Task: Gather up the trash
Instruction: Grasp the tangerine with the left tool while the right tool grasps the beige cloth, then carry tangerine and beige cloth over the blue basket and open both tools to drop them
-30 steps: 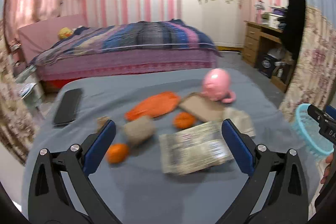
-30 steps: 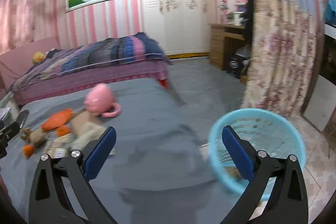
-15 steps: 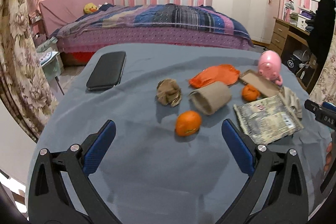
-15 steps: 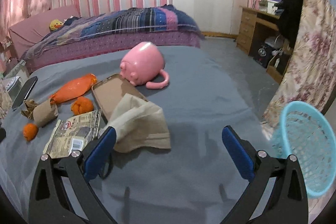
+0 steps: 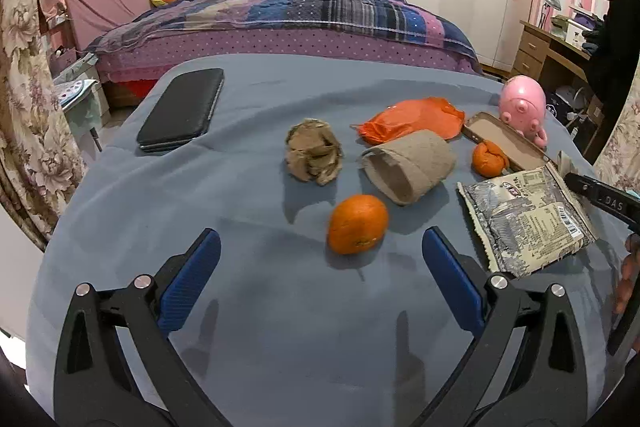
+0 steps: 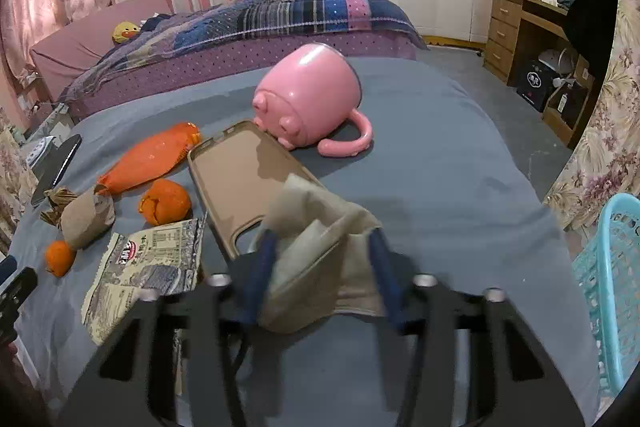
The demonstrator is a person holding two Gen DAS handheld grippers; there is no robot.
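My right gripper [image 6: 322, 263] is blurred, its jaws drawn in around the crumpled beige tissue [image 6: 320, 267]; I judge a firm pinch on the raised fold best, lifting clear of the phone case [image 6: 248, 183] just beyond the tips, toward the turquoise basket [image 6: 612, 267] off to the right; my left gripper [image 5: 320, 279] hangs released, the whole orange [image 5: 358, 223] just ahead between its tips, the paper cup [image 5: 408, 167] and brown paper ball [image 5: 314, 151] farther ahead.

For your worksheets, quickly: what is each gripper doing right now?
Left gripper: open, empty, above the table near the orange.
Right gripper: closing around the crumpled beige tissue; blurred, so a firm grip cannot be told.
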